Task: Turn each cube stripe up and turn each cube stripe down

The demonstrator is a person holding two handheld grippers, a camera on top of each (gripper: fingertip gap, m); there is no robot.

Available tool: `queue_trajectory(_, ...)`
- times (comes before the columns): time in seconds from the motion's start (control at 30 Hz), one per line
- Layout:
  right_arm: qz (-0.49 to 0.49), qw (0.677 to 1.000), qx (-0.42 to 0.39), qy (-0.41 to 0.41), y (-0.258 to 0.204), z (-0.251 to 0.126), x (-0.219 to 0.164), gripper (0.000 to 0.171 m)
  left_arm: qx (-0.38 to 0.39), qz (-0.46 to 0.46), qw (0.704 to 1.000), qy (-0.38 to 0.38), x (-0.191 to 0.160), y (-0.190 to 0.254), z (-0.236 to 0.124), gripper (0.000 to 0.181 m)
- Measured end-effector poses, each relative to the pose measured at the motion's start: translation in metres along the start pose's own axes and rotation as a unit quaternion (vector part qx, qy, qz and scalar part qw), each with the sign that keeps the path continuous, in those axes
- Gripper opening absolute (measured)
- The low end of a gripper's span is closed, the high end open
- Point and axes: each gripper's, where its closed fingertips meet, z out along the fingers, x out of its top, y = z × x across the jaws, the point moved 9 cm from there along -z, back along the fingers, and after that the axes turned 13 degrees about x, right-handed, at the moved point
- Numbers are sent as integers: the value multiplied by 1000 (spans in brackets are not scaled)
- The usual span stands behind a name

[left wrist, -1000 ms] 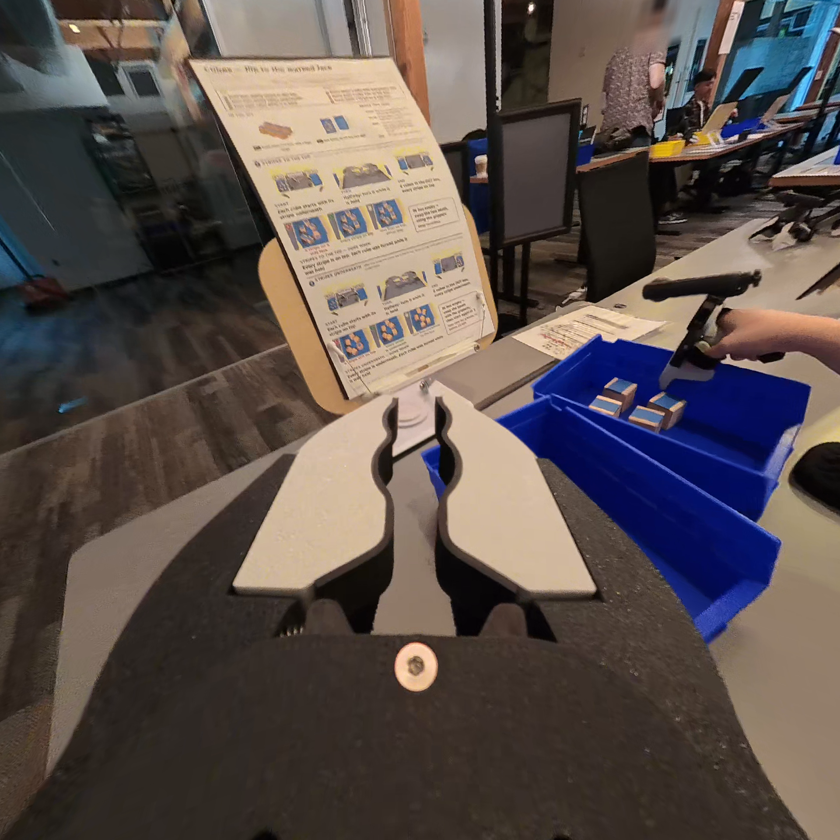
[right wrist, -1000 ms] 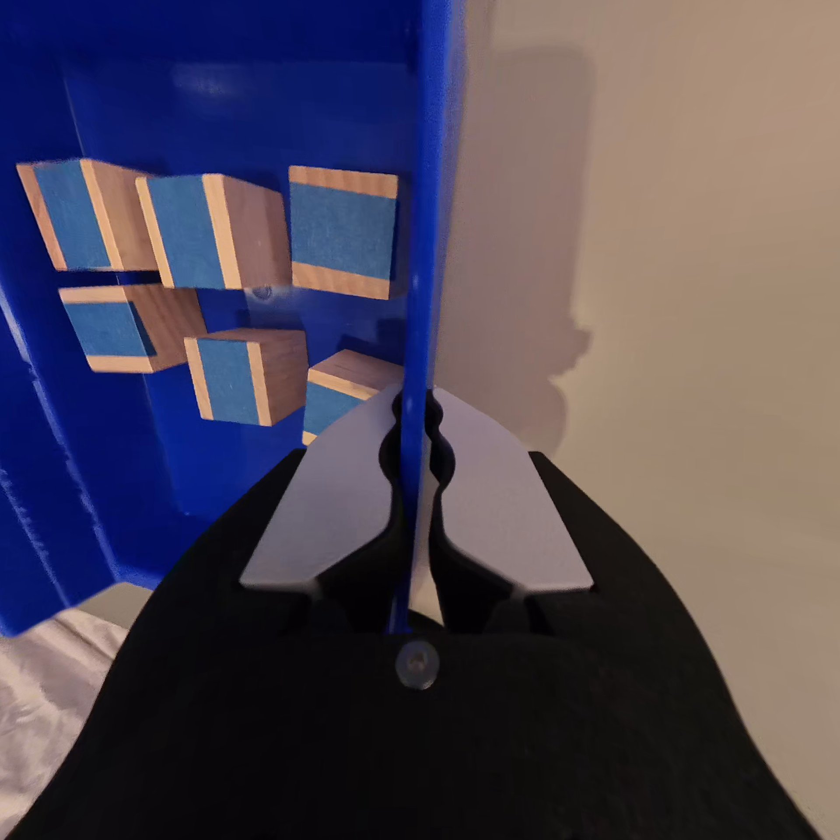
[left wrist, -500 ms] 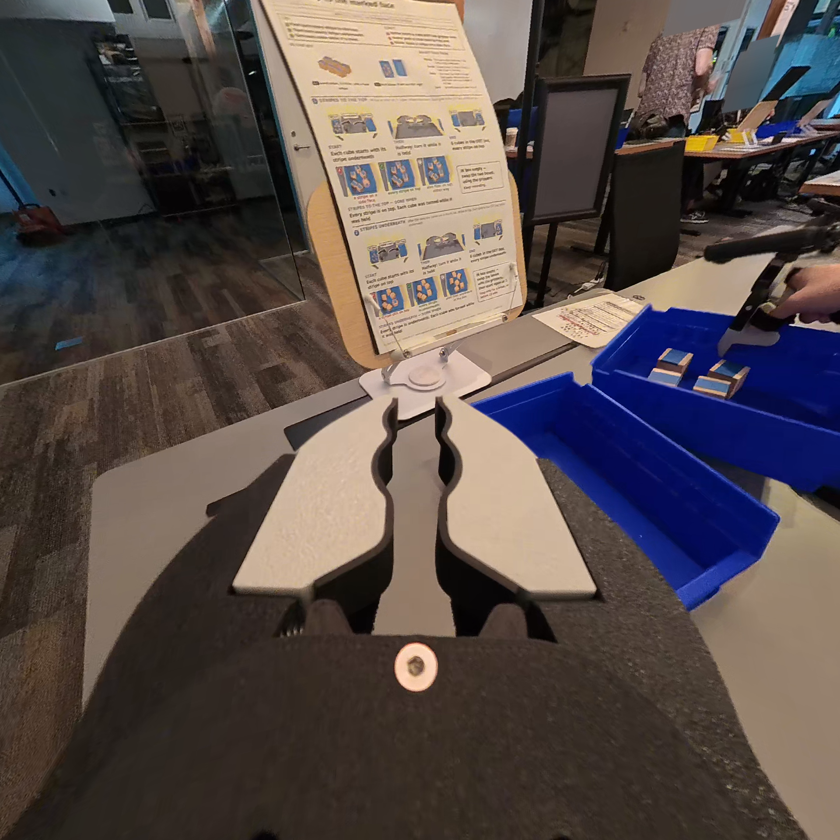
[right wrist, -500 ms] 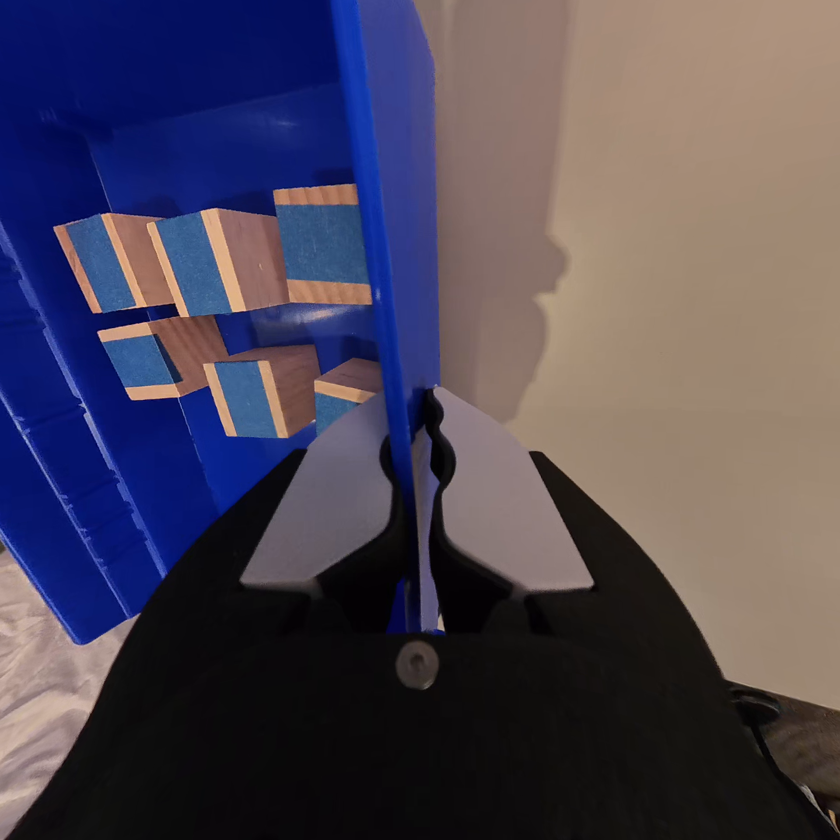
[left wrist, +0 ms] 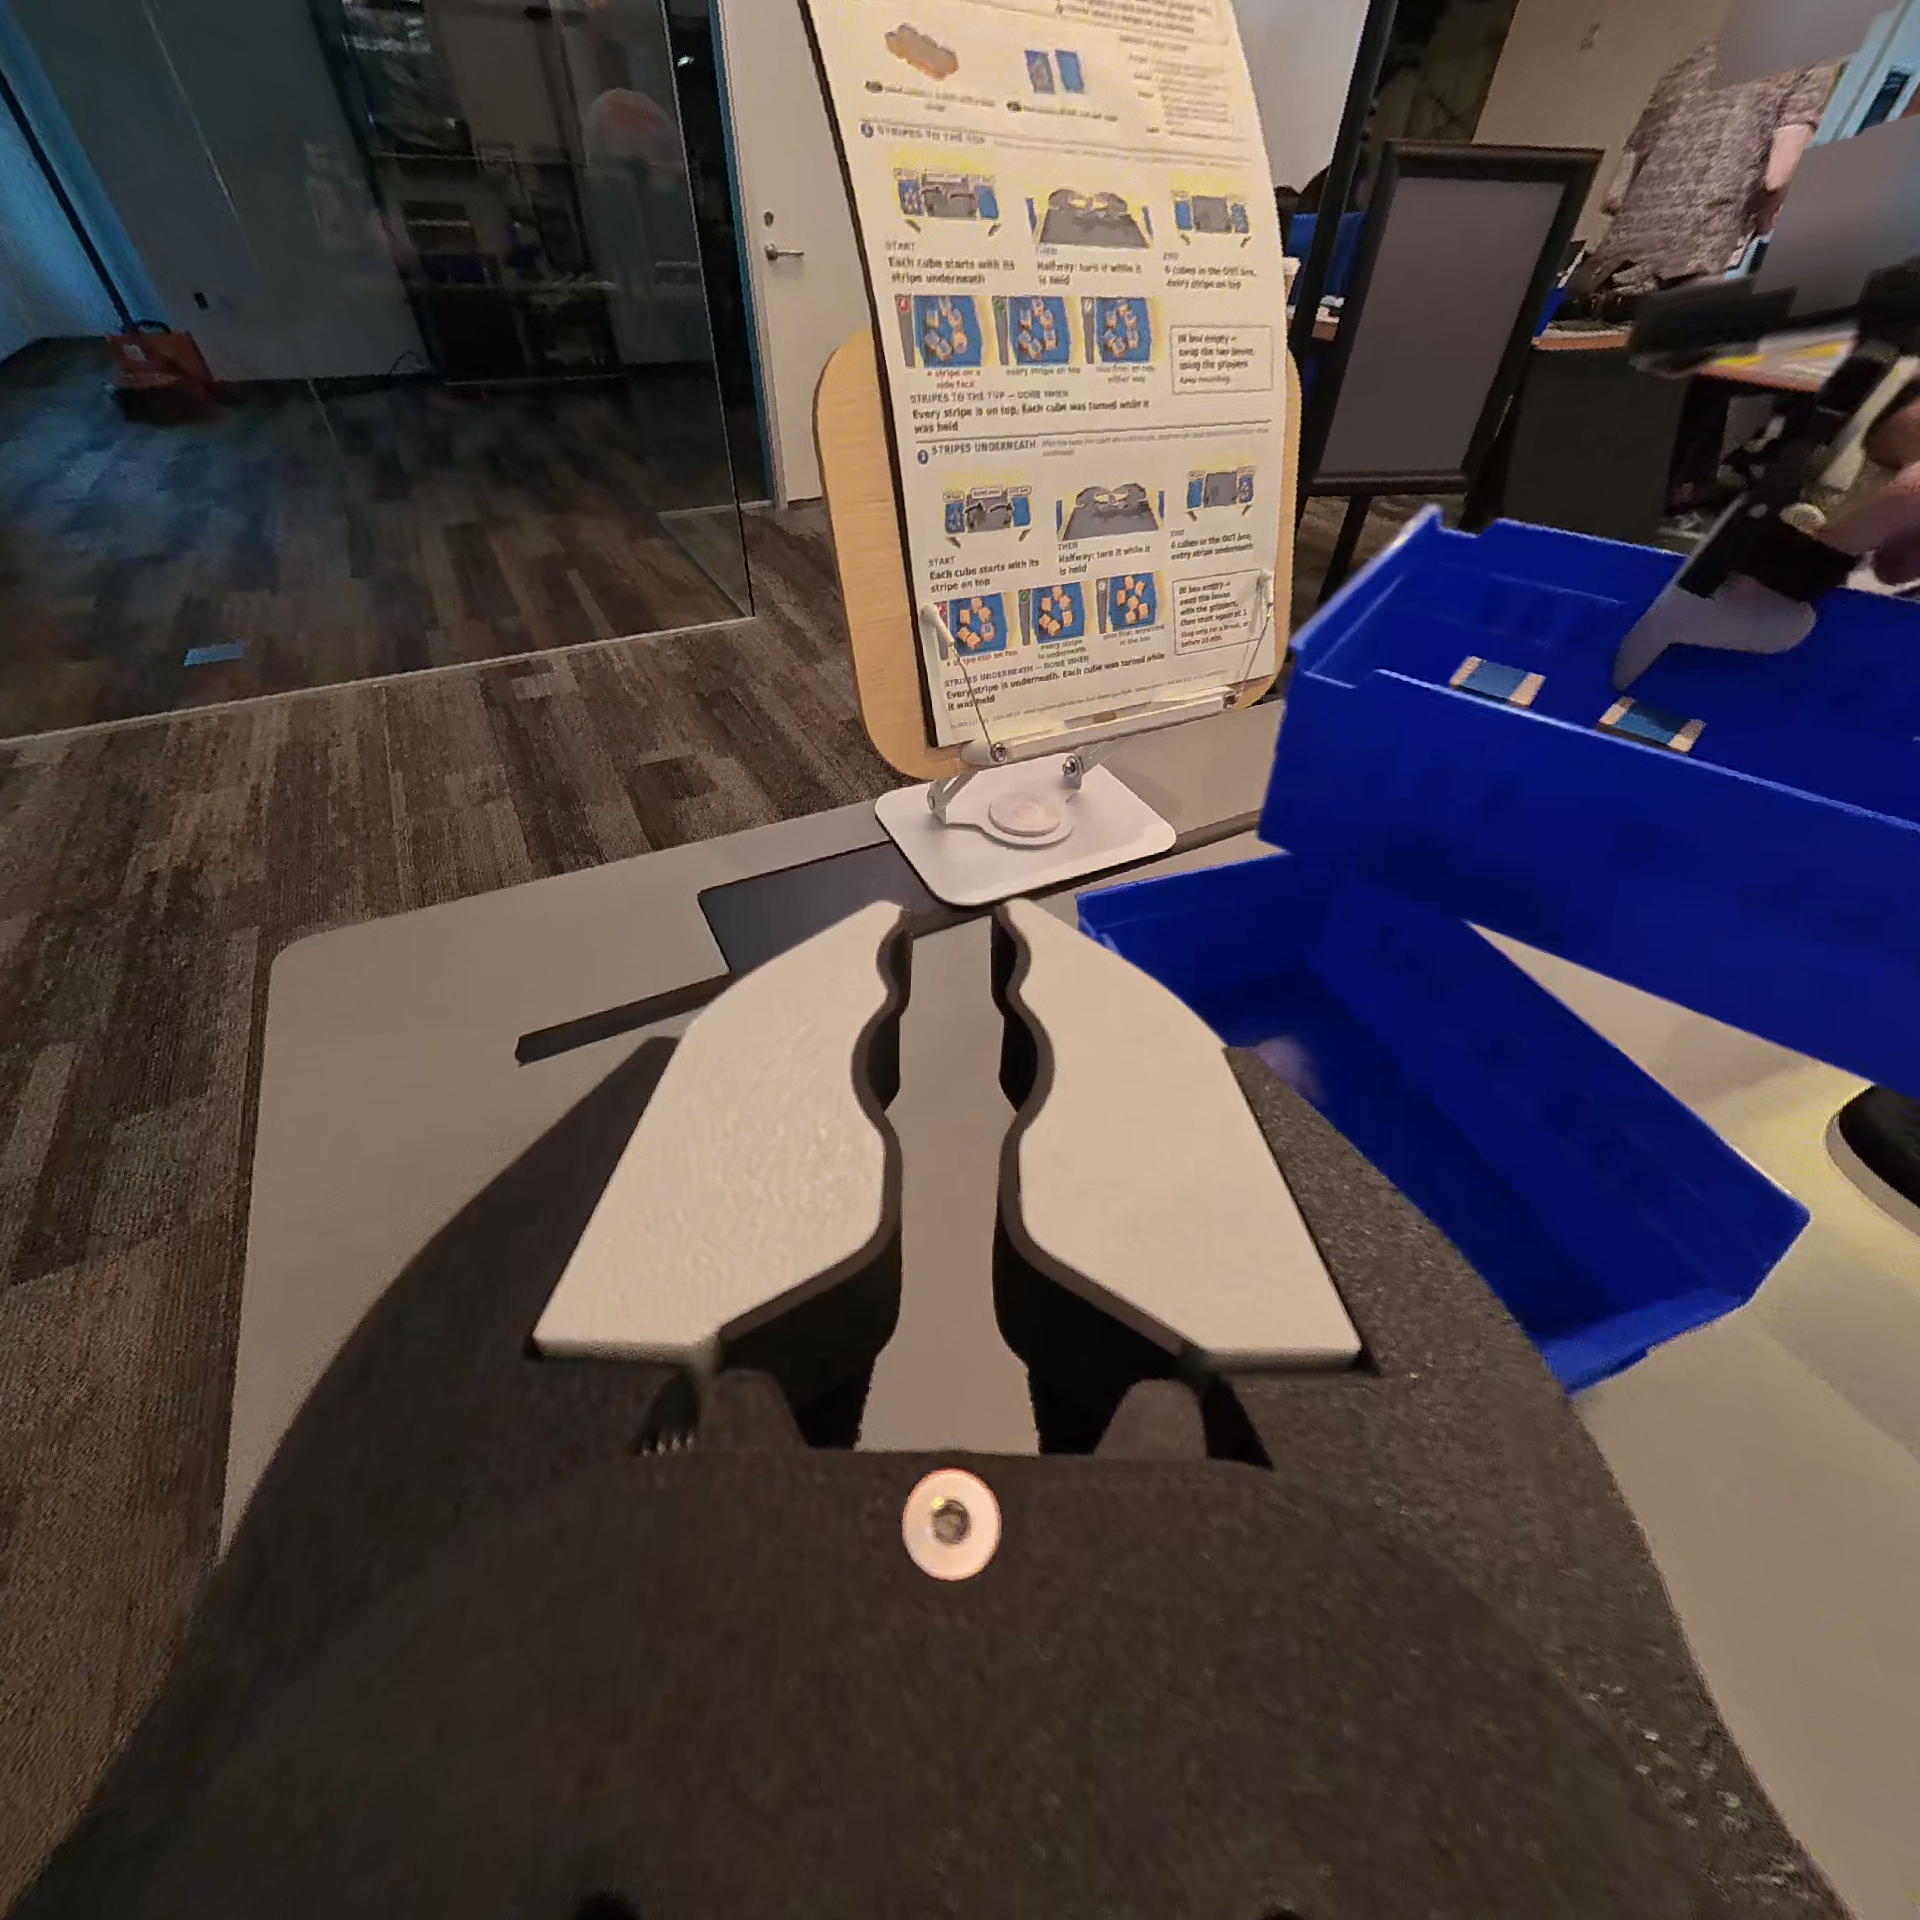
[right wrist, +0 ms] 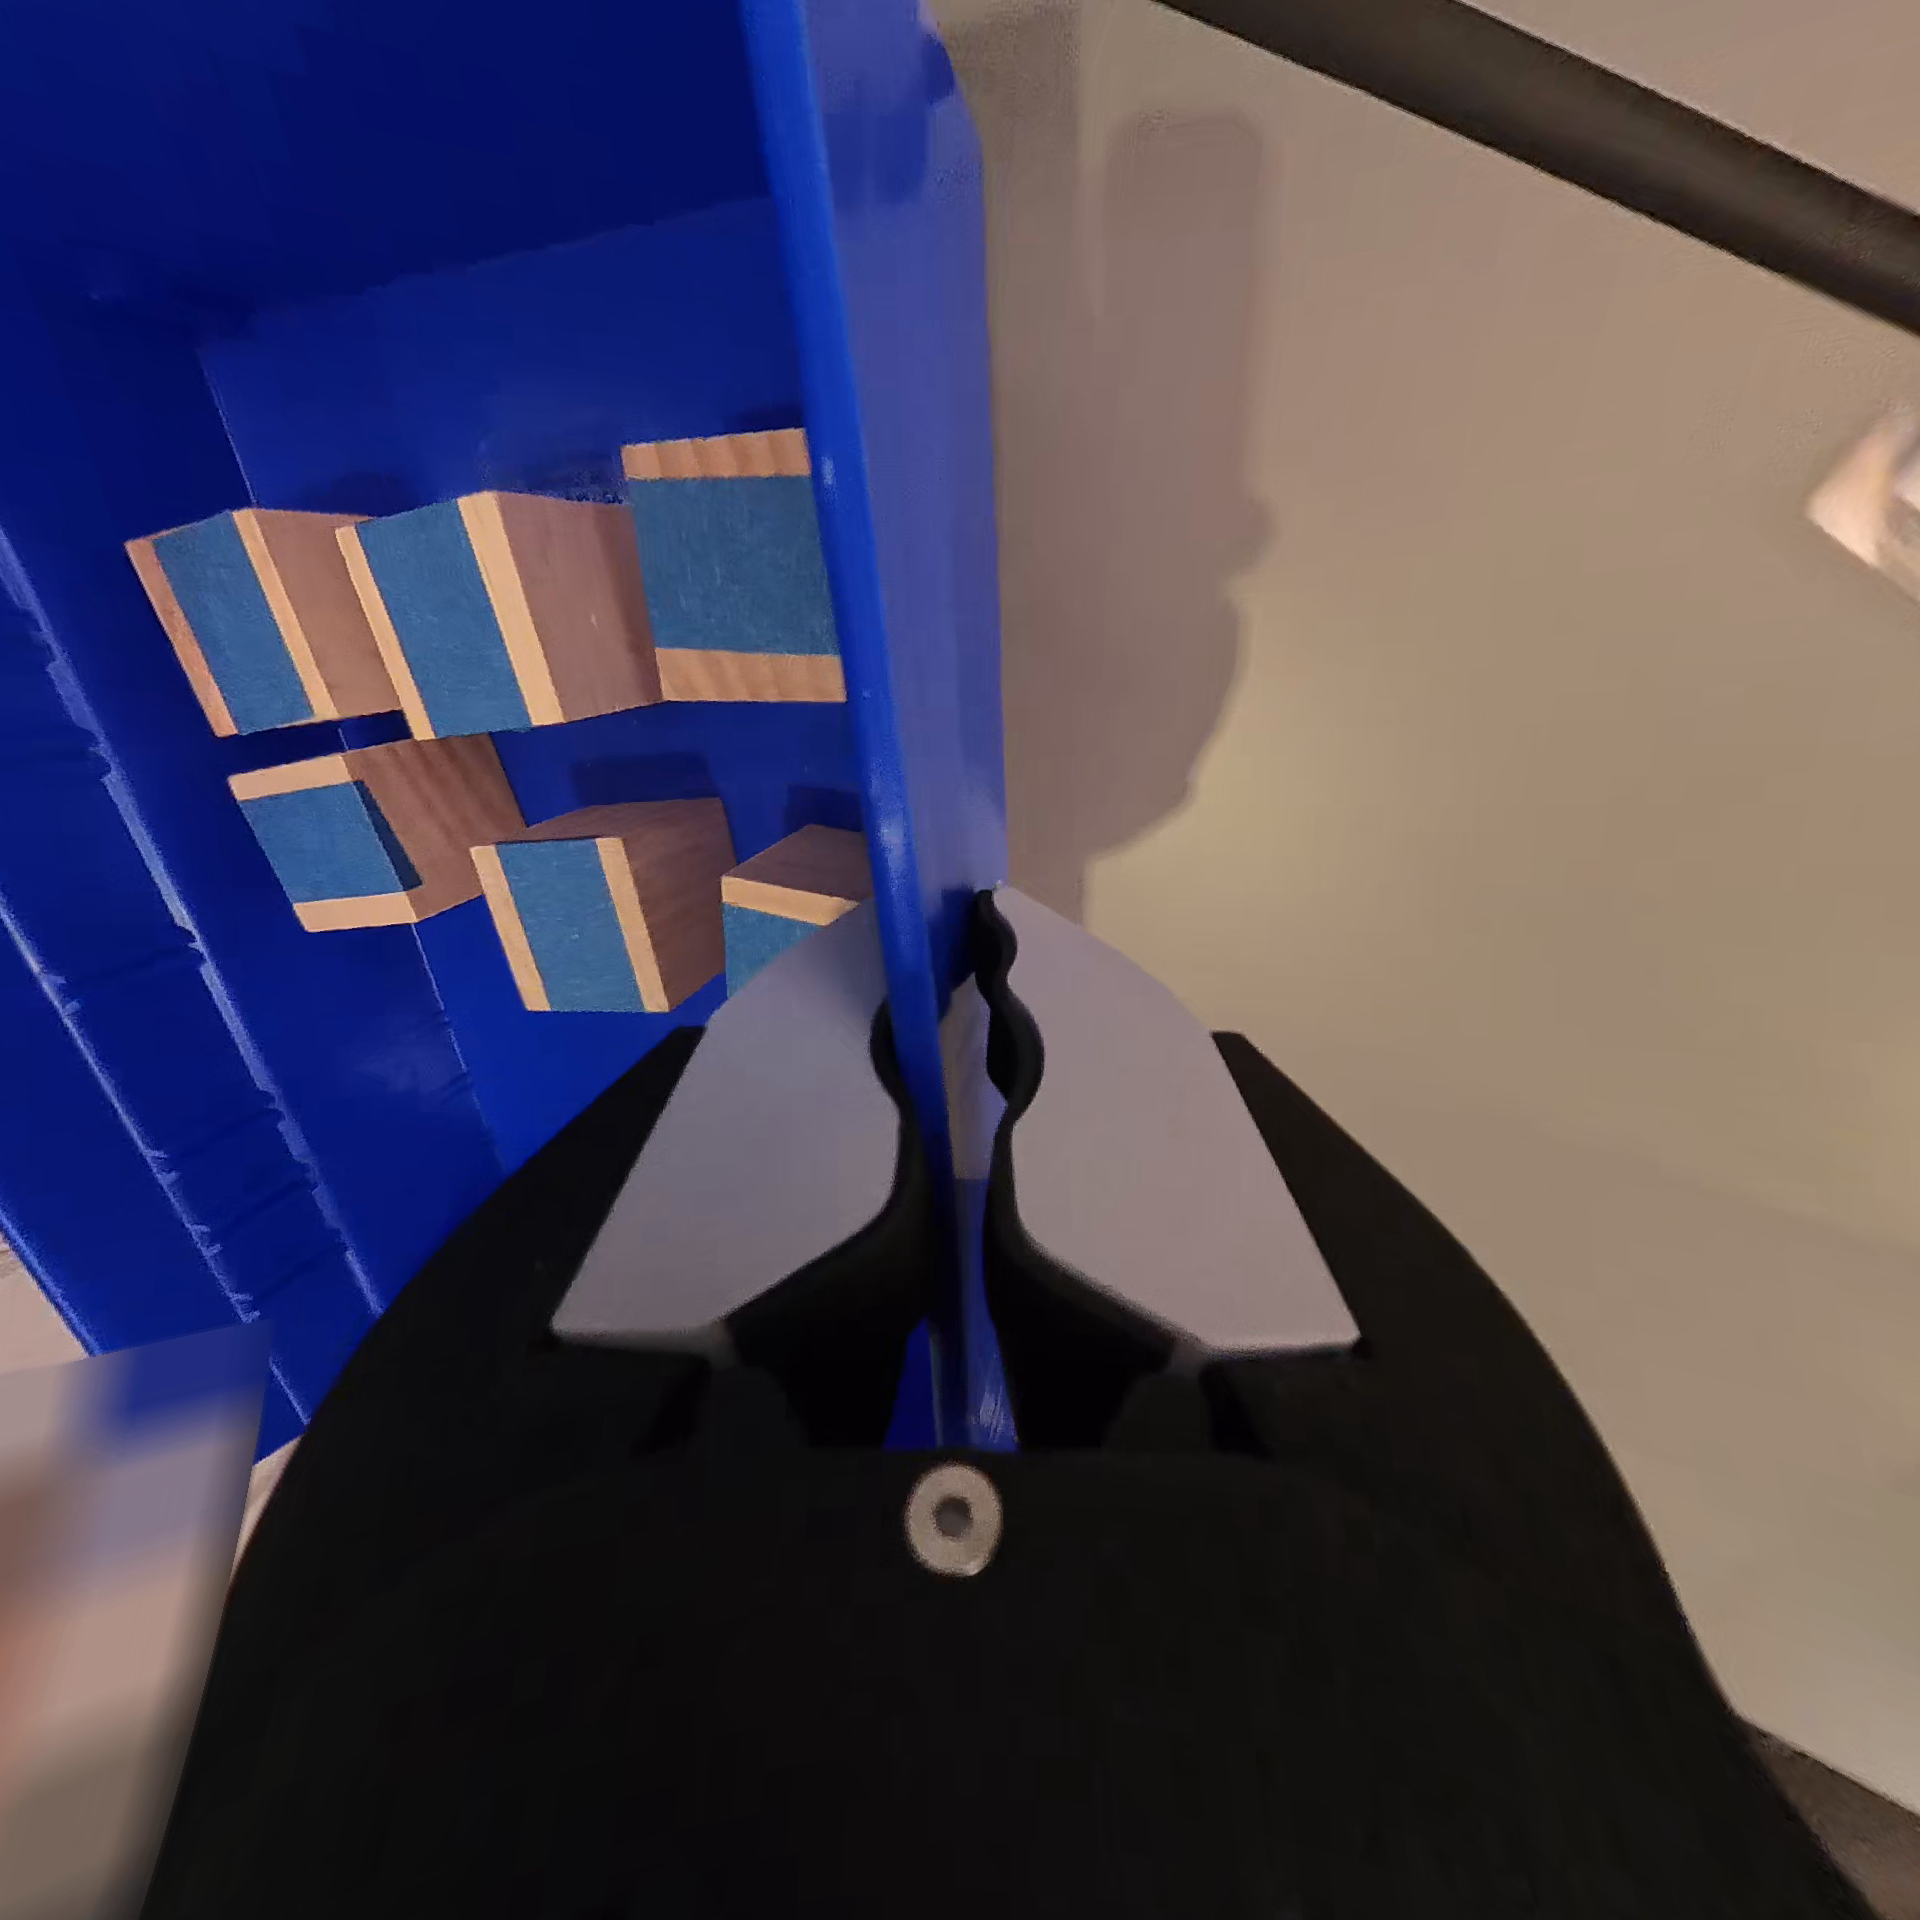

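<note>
Several wooden cubes (right wrist: 468, 623) with a blue stripe facing up lie in a blue bin (right wrist: 904, 416). My right gripper (right wrist: 930, 914) is shut on the bin's side wall, one finger inside and one outside. In the left wrist view this bin (left wrist: 1558, 831) hangs in the air, tilted, with two cubes (left wrist: 1496, 681) showing and the right gripper (left wrist: 1704, 639) on its far wall. A second blue bin (left wrist: 1455, 1143) stands on the table below it, with no cubes showing in it. My left gripper (left wrist: 948, 920) is slightly open and holds nothing, above the table to the left of this bin.
An instruction sheet on a wooden stand (left wrist: 1060, 416) stands at the table's far edge. The grey table (left wrist: 468, 1039) ends at the left over a carpeted floor. A black object (left wrist: 1881, 1143) lies at the right edge. People stand in the background.
The right gripper has lifted the bin with the cubes off the table and carried it over the far end of the other bin. The left gripper has pulled back and stays empty.
</note>
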Motion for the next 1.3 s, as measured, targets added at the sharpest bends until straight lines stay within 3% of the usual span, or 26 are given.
queue_trajectory(0.33, -134, 982, 88, -101, -166, 141, 97, 6, 97, 17, 995, 18, -2, 1, -62, 14)
queue_trajectory(0.63, -165, 973, 86, -134, -255, 251, 156, 6, 125, 43, 990, 49, -10, 11, -110, 10)
queue_trajectory(0.97, -160, 979, 70, -103, -278, 330, 182, 6, 95, 40, 994, 49, -13, 8, -111, 10)
queue_trajectory(1.2, -140, 985, 61, -76, -260, 365, 179, 9, 83, 38, 995, 43, -13, 6, -105, 11)
queue_trajectory(1.3, -164, 982, 85, -46, -261, 361, 179, 12, 75, 47, 995, 36, -13, 9, -101, 11)
